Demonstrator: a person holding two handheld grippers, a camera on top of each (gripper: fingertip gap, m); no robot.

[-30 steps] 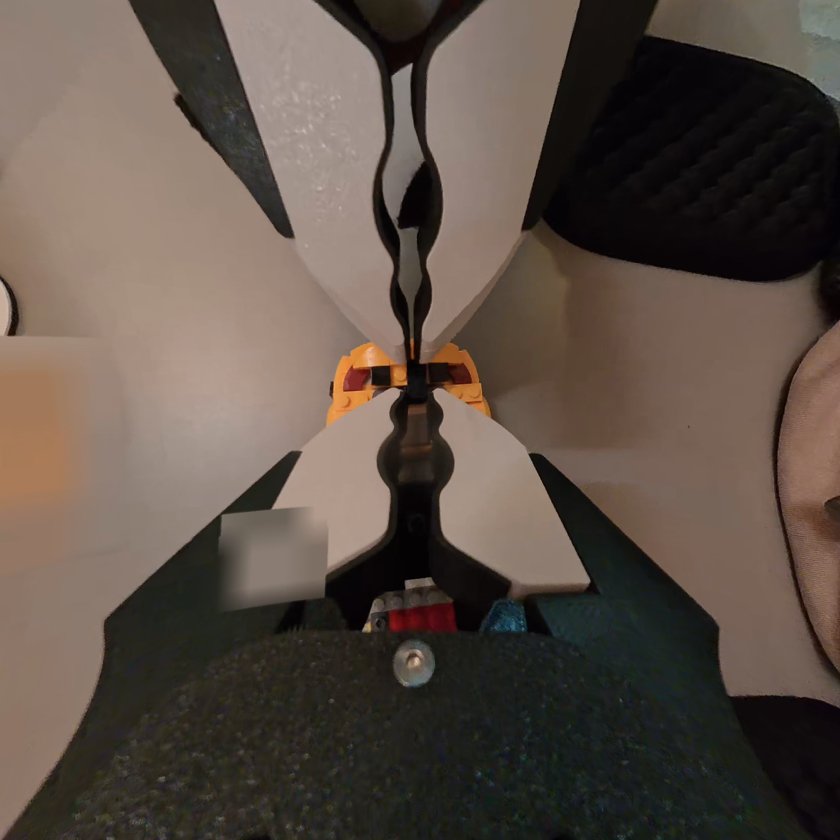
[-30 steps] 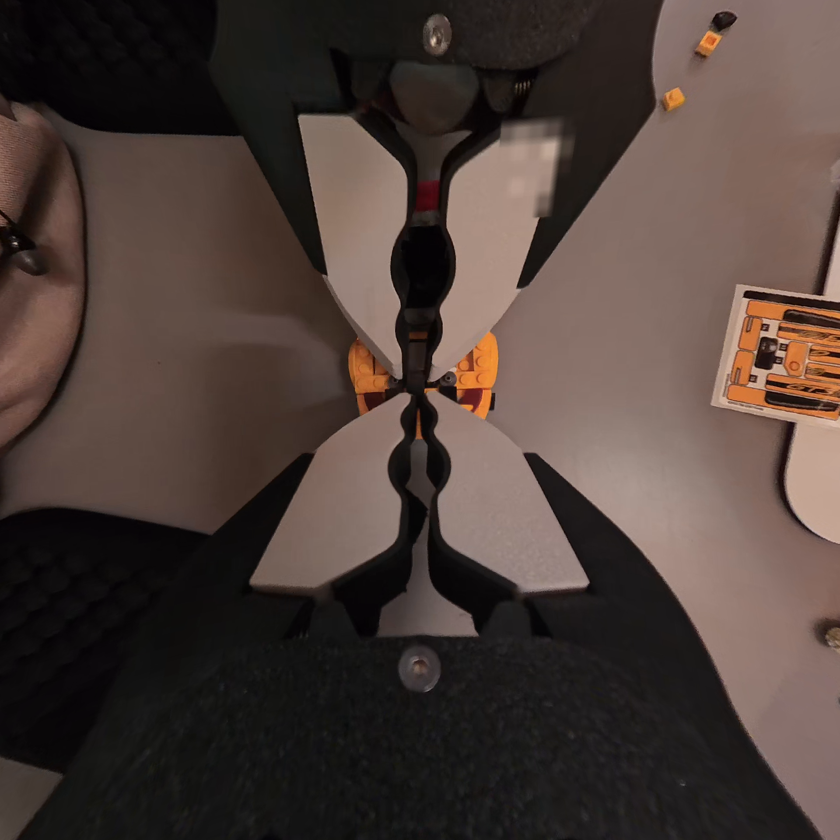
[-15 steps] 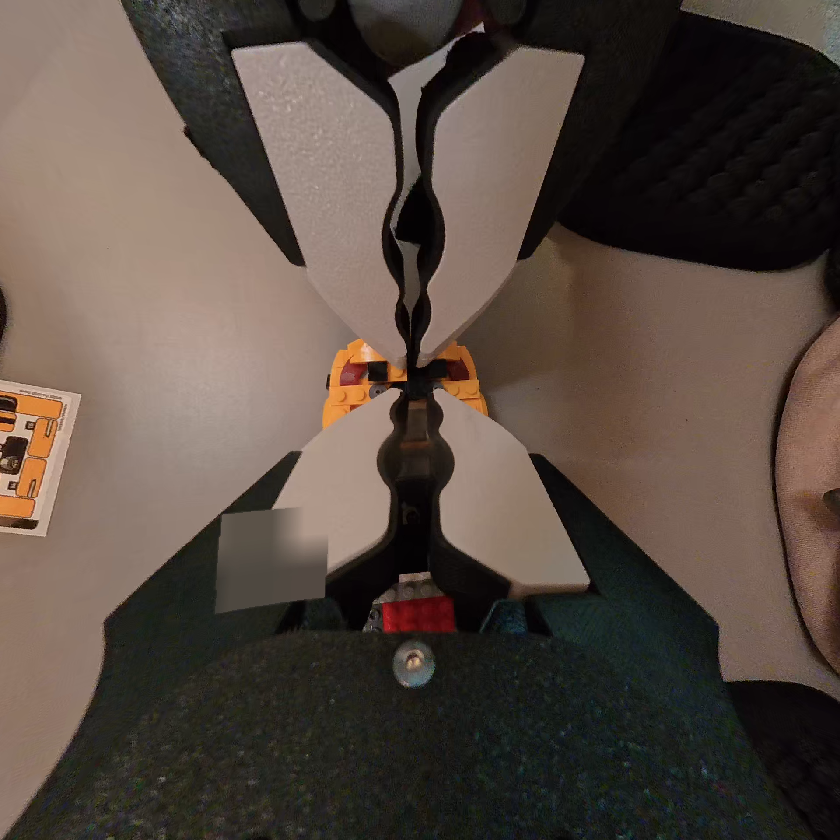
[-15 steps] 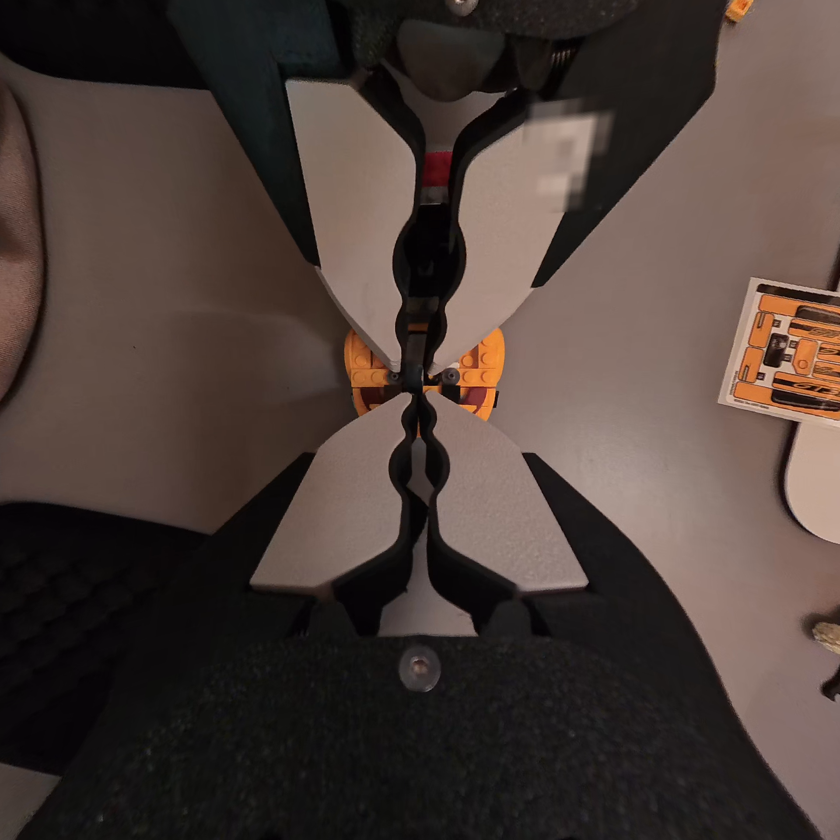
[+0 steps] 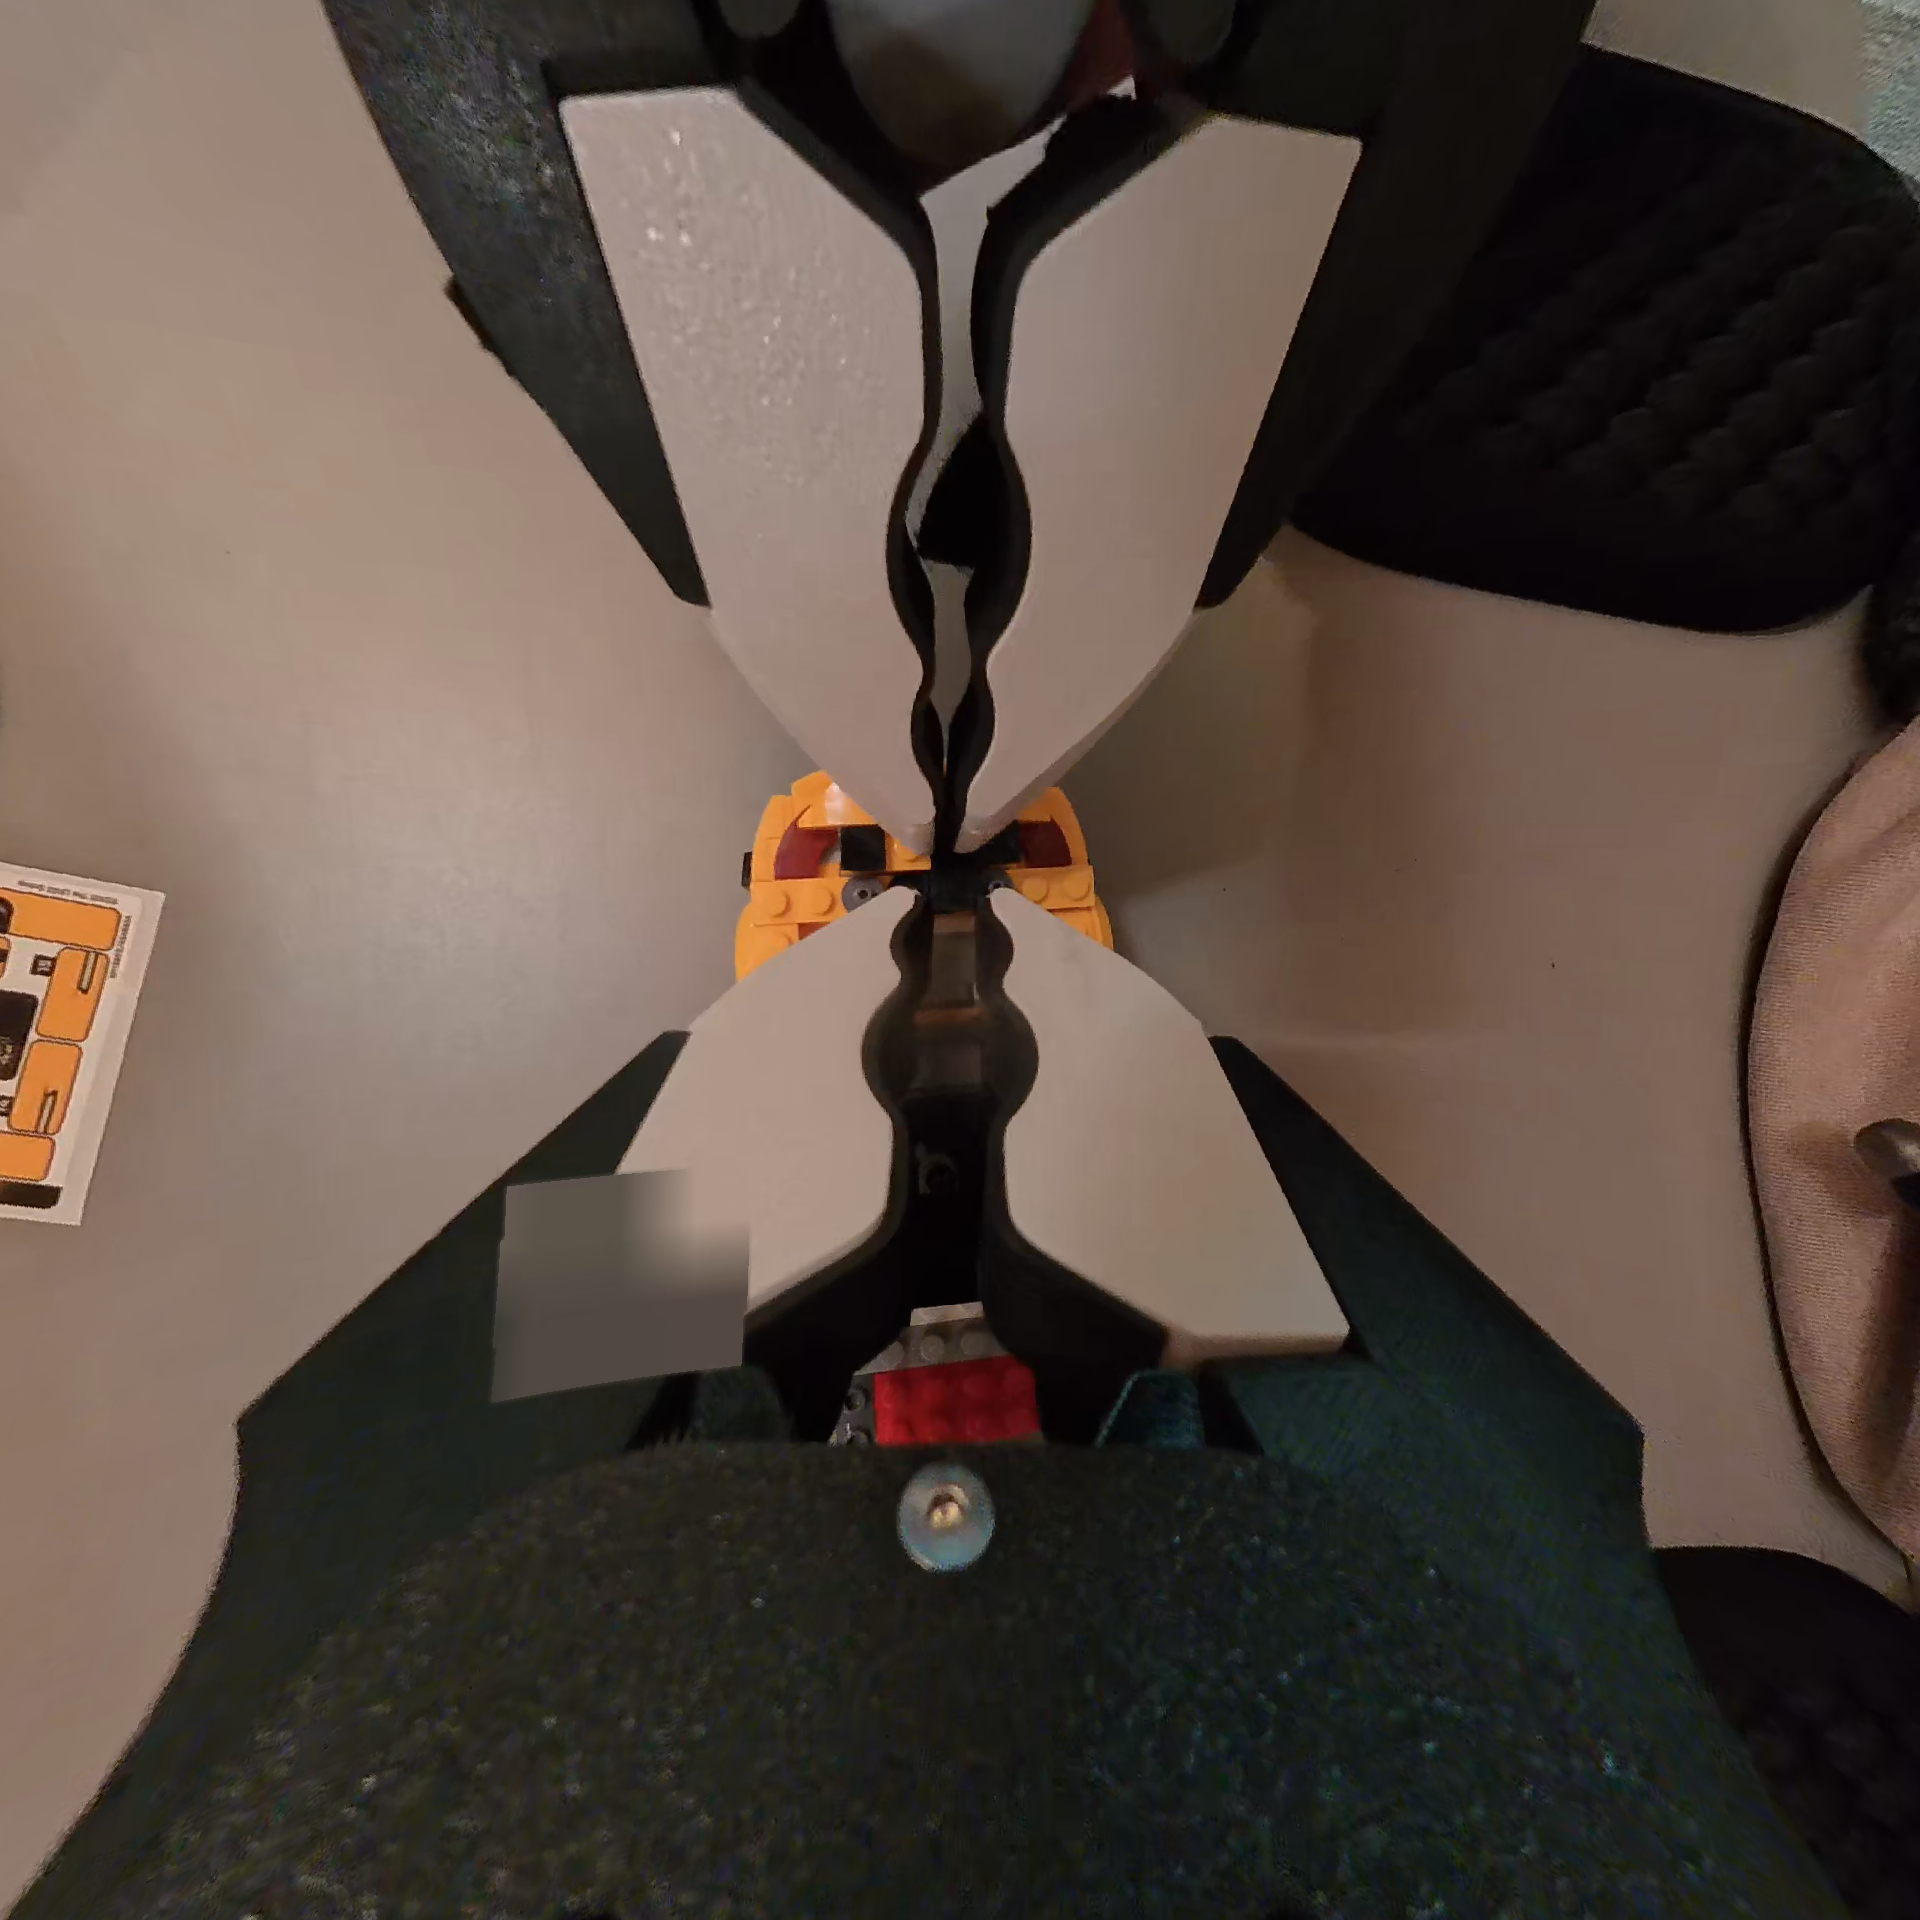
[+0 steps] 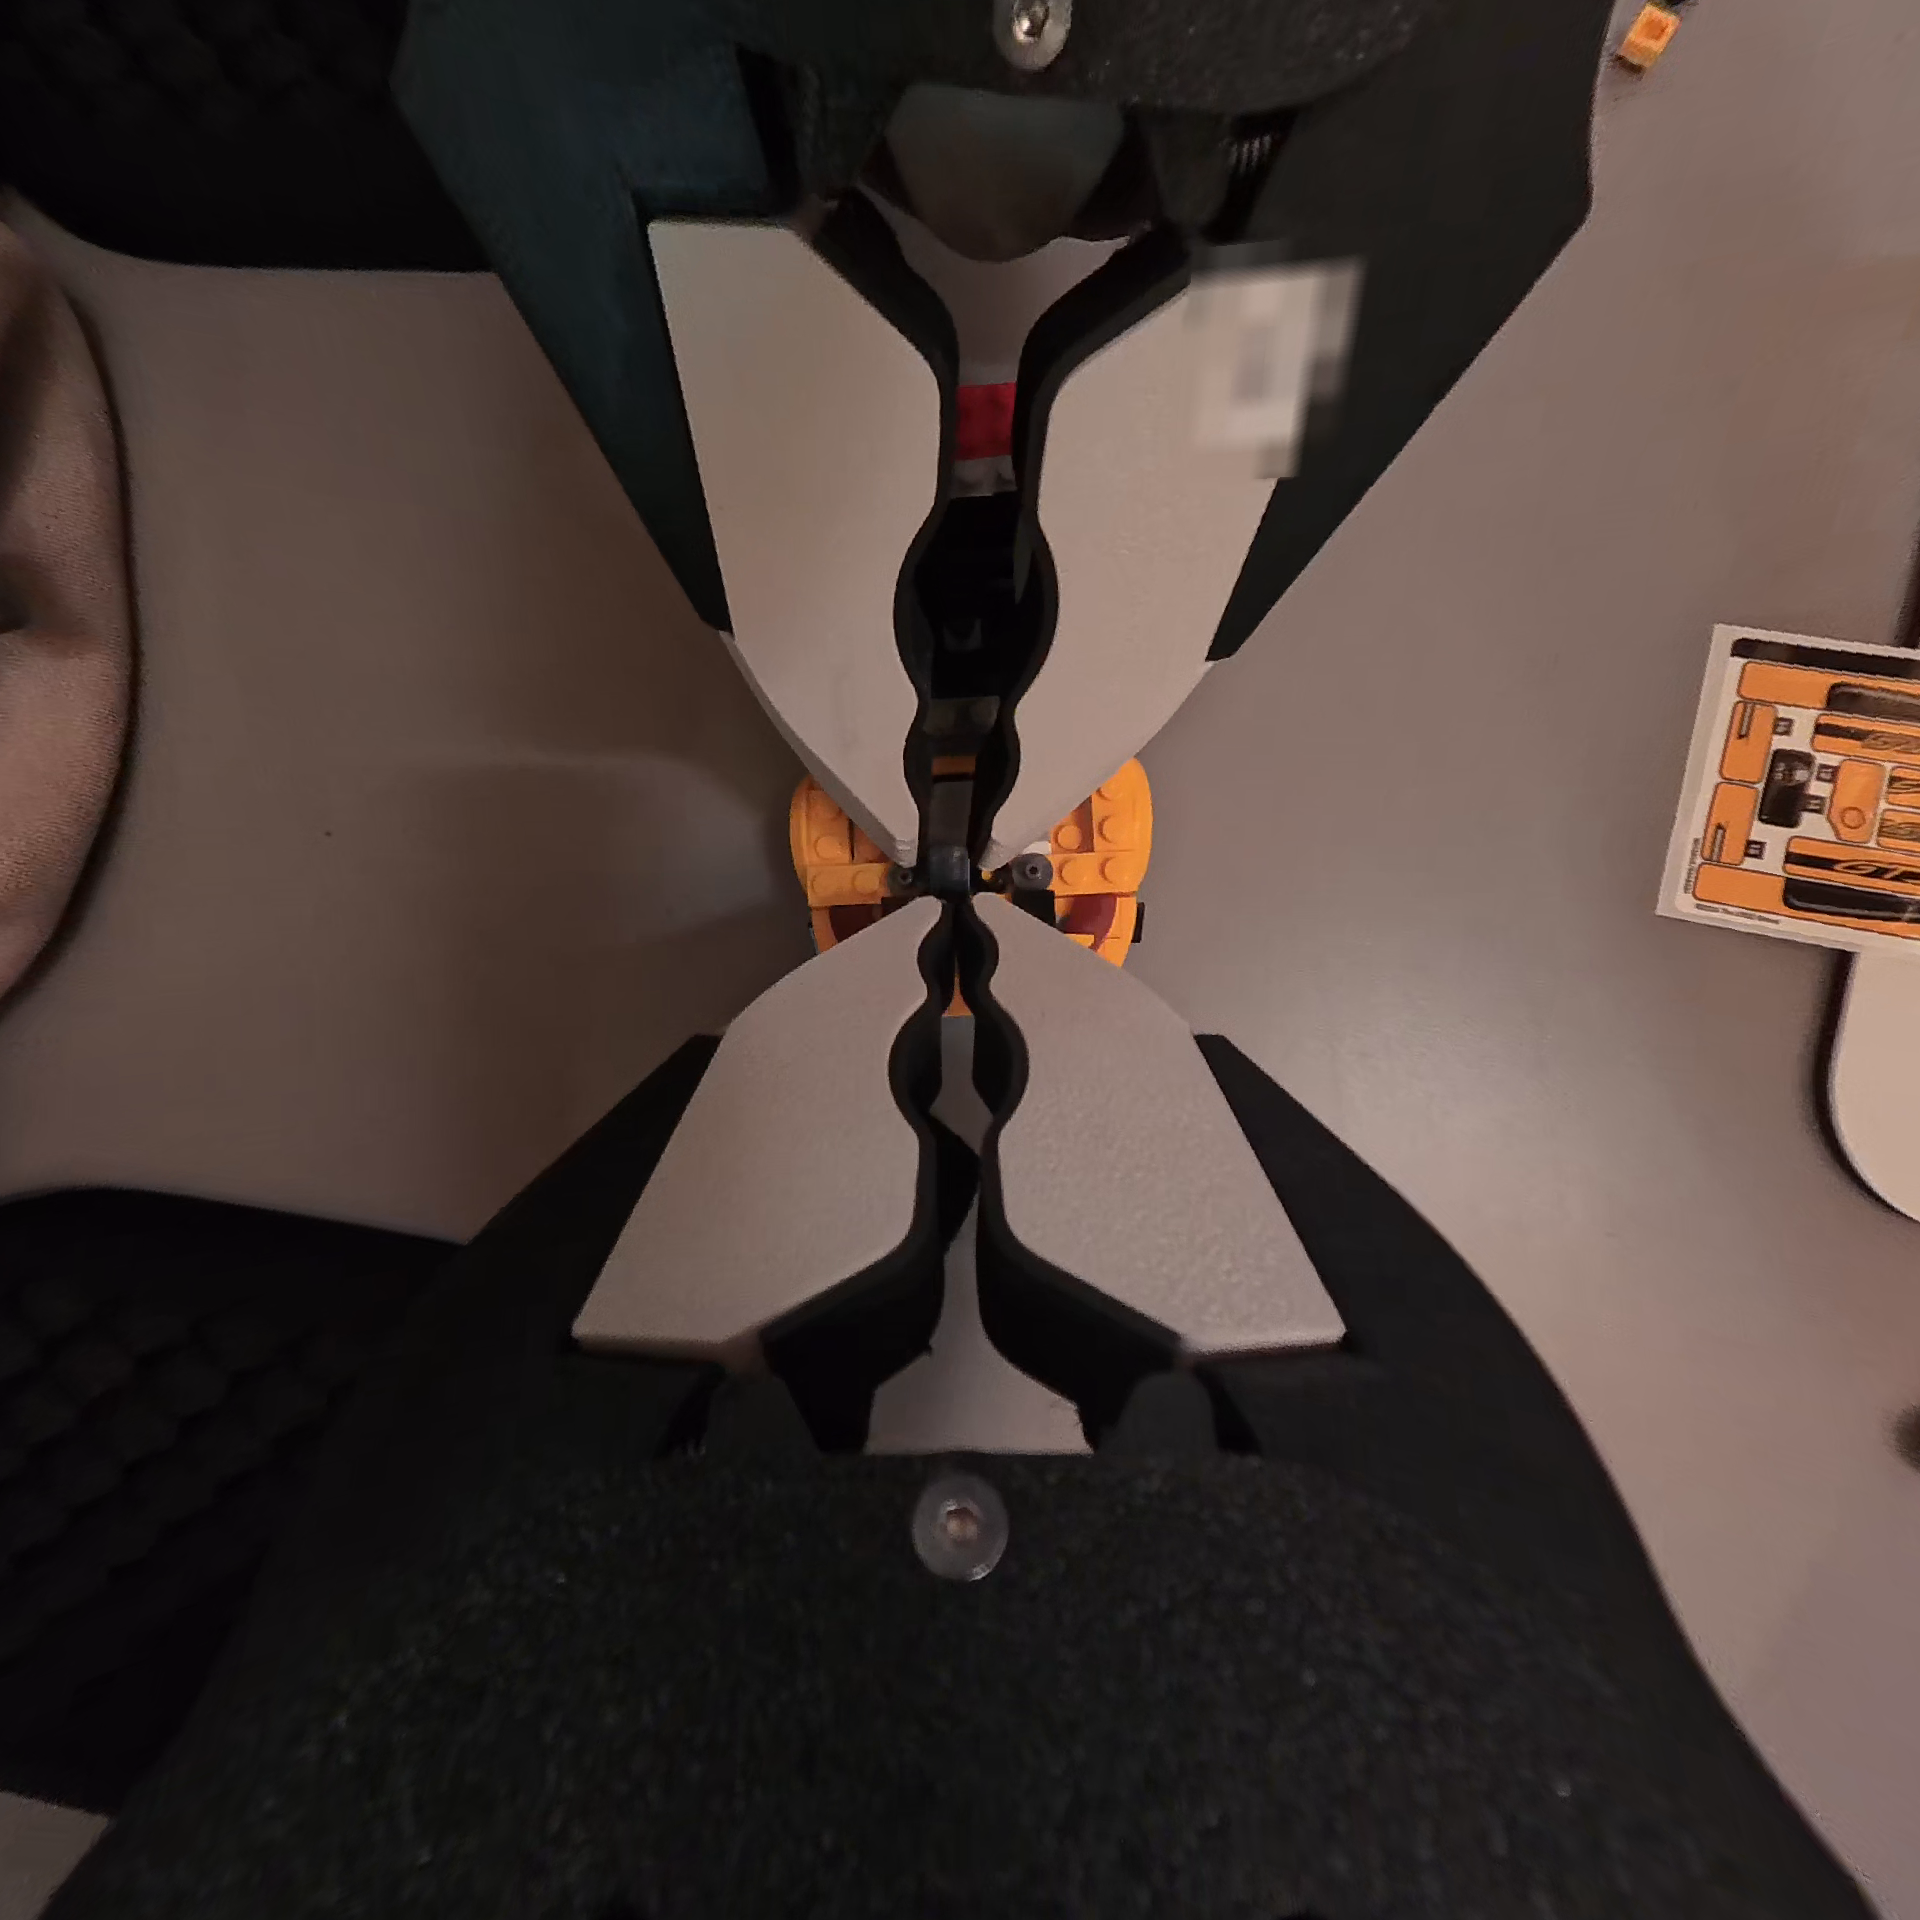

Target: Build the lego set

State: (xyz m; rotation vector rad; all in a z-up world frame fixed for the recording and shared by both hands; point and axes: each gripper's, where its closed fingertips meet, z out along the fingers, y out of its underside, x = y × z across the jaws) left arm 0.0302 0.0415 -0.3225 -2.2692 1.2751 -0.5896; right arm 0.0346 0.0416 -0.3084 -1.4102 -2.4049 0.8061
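Two tools are seen tip to tip over a grey counter [image 5: 312,520], with an orange lego model [image 5: 810,899] beneath the meeting point.

In the left wrist view, the left tool [image 5: 948,902] is presented from below the frame and the right tool [image 5: 948,831] from above. The left tool's fingers are nearly closed, with a narrow gap at the tips filled by a small black part on top of the model; they appear to grip that part. A red brick [image 5: 954,1403] is visible only through the gap near this tool's base. A black mesh cushion [image 5: 1662,364] and a beige fabric item [image 5: 1829,1143] are shown at the right.

In the right wrist view, the right tool [image 6: 954,914] is presented from below; its fingertips are pressed together almost fully, and whether anything is pinched between them cannot be determined. The left tool [image 6: 948,862] is seen opposite, with the lego model [image 6: 1101,842] under both. Shown only here are a small orange piece [image 6: 1652,36] at the top right and a white curved object [image 6: 1870,1091] at the right edge.

A sticker sheet [image 6: 1808,790] with orange and black decals lies on the counter apart from the model; it is cut off by the frame edge in the left wrist view [image 5: 62,1049]. Its printing is not transcribed.
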